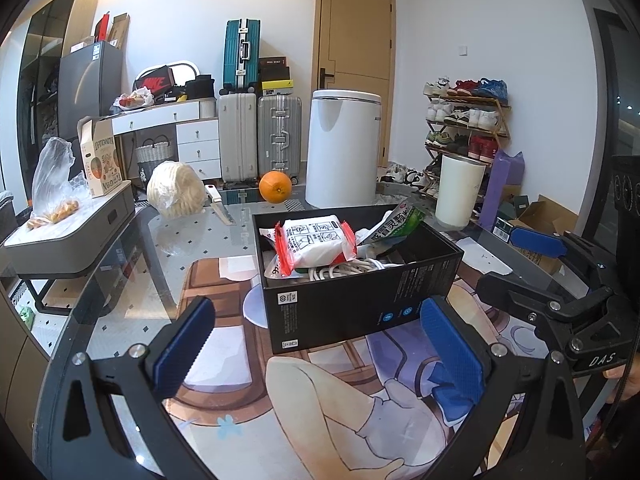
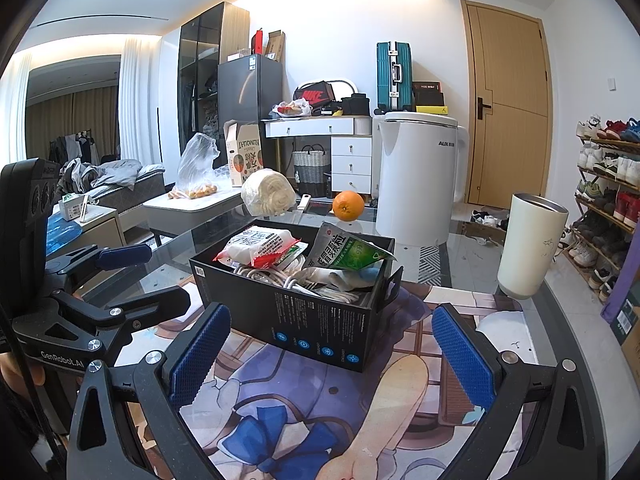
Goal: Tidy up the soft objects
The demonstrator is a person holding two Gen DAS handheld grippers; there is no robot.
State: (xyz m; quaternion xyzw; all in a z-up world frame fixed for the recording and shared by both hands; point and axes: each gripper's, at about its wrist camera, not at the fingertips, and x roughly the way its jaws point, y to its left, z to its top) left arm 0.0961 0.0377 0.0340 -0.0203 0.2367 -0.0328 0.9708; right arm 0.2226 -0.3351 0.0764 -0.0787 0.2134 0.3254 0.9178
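Blue-padded and gaping wide, the left claw (image 1: 320,348) and right claw (image 2: 332,354) are hovering empty just short of the black box (image 1: 360,280) on the desk (image 1: 160,240), its soft packets (image 1: 316,244) lying straight ahead, lengthwise across both.

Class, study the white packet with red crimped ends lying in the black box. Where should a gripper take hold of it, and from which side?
Grip the white packet across its short width at the puffy middle, coming from above. It lies flat on top of the white cables, and the black box walls block any sideways approach. Both grippers look open and empty.
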